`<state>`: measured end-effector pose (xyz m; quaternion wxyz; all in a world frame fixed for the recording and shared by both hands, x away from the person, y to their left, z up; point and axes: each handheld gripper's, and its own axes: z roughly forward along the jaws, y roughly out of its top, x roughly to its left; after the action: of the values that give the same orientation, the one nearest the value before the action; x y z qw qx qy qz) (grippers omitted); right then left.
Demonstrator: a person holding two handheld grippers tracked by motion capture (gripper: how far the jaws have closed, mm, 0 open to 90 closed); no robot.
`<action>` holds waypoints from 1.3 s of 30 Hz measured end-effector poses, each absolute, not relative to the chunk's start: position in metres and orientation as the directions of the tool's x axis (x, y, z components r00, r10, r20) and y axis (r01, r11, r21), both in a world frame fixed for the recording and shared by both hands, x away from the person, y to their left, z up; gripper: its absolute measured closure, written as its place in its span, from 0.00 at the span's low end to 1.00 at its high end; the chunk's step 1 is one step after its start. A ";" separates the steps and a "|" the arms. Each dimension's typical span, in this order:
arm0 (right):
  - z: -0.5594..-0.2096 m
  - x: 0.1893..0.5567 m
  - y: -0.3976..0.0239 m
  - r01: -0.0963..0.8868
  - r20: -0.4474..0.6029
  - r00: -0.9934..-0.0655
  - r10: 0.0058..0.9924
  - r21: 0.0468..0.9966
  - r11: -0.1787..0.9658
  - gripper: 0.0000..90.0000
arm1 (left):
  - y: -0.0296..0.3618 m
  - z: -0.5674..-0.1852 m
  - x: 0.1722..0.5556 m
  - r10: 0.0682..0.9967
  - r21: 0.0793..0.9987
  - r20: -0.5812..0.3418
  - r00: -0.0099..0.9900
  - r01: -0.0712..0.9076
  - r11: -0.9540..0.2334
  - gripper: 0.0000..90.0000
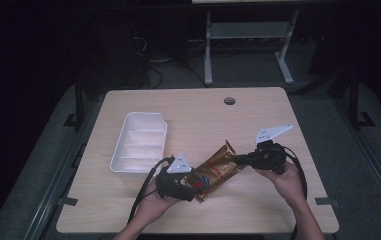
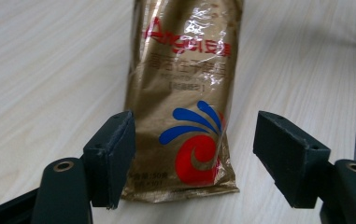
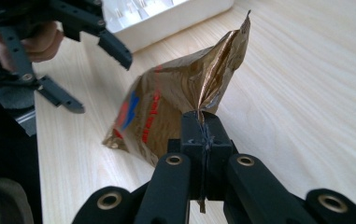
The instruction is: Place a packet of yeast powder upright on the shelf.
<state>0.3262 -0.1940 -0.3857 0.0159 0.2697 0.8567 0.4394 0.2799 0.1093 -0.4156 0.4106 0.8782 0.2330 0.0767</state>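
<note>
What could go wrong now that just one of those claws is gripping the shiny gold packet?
The right gripper pinches only a thin edge of the gold packet, so the slick foil might slip out or tear as it lifts. The left gripper has its jaws open on either side of the packet's bottom end, not pressing it, so nothing would catch a drop. A swinging packet could also bump the white tray nearby.

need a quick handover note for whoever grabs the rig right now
Right tool: shut on the top edge of the gold snack bag, lifting that end off the table.
Left tool: open, jaws either side of the bag's bottom end, not pressing.
White divided tray: to the left on the table.
Done: bag gripped by the right tool.
Left: likely placing the bag in the tray.
</note>
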 end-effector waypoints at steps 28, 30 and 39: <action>-0.351 0.306 -0.193 0.293 0.098 -0.917 0.387 0.822 0.489 0.99 | 0.076 -0.428 0.315 0.311 0.737 -0.243 0.919 0.383 -0.556 0.74; -0.353 0.307 -0.195 0.297 0.102 -0.916 0.388 0.823 0.484 0.98 | 0.078 -0.429 0.314 0.303 0.736 -0.263 0.916 0.394 -0.551 0.78; -0.367 0.317 -0.202 0.376 0.211 -0.890 0.404 0.840 0.392 0.56 | 0.082 -0.431 0.304 0.306 0.762 -0.249 0.919 0.381 -0.524 0.86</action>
<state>0.3167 -0.2016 -0.3675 0.0138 0.2338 0.8341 0.4995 0.3040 0.0823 -0.4307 0.4465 0.8718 0.1971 -0.0421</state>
